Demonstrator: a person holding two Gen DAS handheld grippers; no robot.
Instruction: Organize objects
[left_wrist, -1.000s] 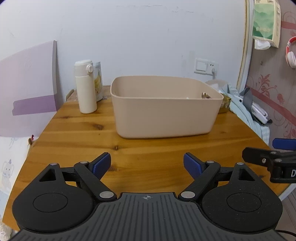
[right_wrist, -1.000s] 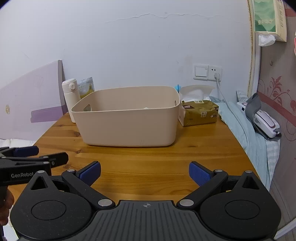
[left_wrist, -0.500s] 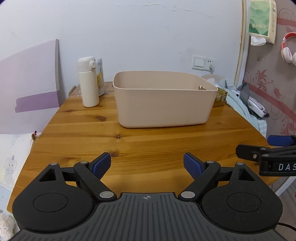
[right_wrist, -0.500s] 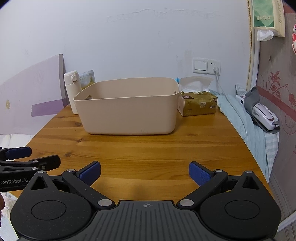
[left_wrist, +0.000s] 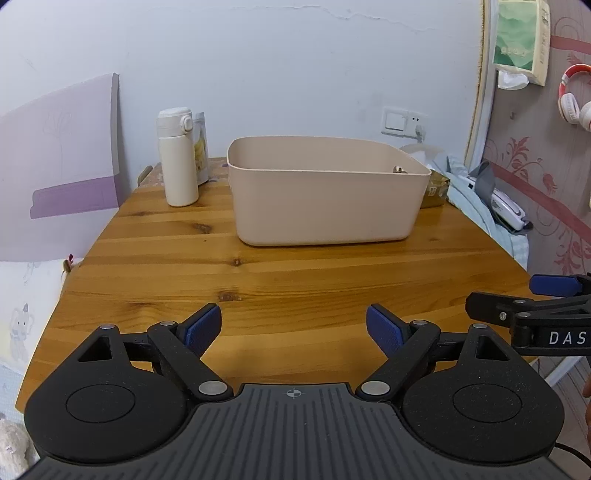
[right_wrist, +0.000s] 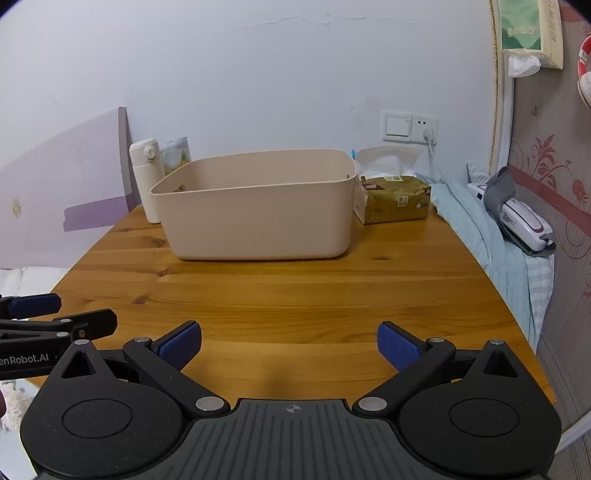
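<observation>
- We hold the left gripper with its blue-padded jaws spread wide and nothing between them, over the near edge of the round pine-plank table.
- The right gripper is likewise spread and empty, beside the left one at the same near edge.
- Change over the last second: in the left view the beige rounded plastic bin has grown smaller and more bare table shows in front of it. We read this as the left gripper backing away from the bin. The right view is nearly unchanged.
- Meaning, as we judge it: a pause between picks, or the end of the job; no object is in hand.
- Bin contents: a small brownish item peeks above the right rim in the left view. The floor of the bin is hidden from both cameras.
- Left of the bin: a white flip-lid flask, upright, with a printed pouch behind it.
- Right of the bin: a gold soft tissue pack, just beside the bin wall.
</observation>
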